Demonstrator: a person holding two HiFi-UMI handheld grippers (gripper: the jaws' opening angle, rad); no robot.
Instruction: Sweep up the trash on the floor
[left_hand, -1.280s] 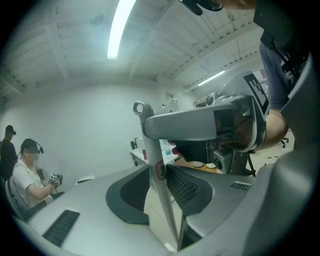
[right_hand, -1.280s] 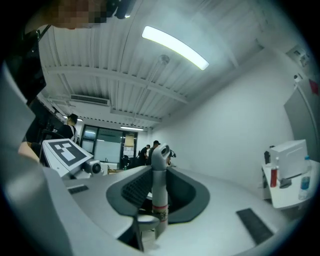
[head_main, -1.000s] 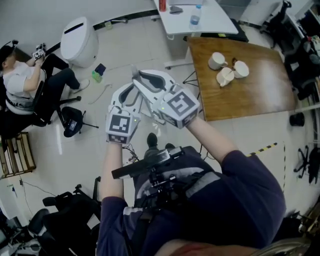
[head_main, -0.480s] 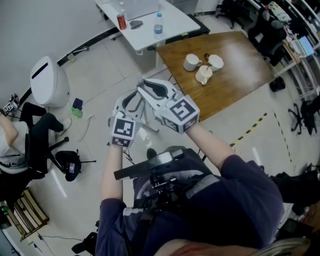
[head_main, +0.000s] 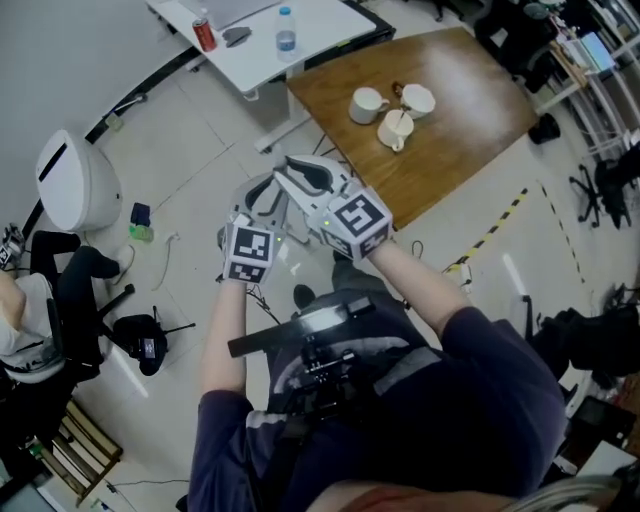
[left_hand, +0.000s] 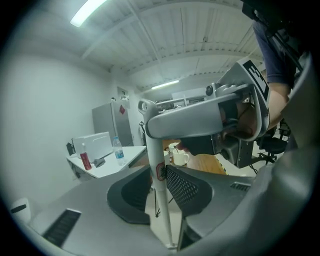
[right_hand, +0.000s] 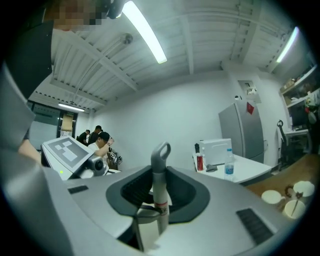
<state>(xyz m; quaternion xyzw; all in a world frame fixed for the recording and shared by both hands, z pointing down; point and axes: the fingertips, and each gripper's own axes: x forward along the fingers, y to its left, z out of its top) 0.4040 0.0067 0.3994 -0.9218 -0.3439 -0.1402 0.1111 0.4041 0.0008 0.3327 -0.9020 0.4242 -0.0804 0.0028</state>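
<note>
My left gripper (left_hand: 161, 192) and right gripper (right_hand: 157, 196) both clamp the white handle (left_hand: 158, 150), one close above the other. That gives little leverage, so it may twist in the pads. The scraps (head_main: 141, 231) lie well off by the white bin (head_main: 72, 180) — a hurried sweep could scatter them.

The left gripper (head_main: 262, 196) and right gripper (head_main: 305, 178) are pale grey with dark grey pads (left_hand: 186, 186). Their cubes (head_main: 358, 222) are checked black and white. Between the jaws, the handle (right_hand: 159, 195) is light grey with a red band. Beyond them stands a brown table (head_main: 470, 100) with white mugs (head_main: 366, 104). The tape (head_main: 490, 229) to the right is striped yellow and black.
</note>
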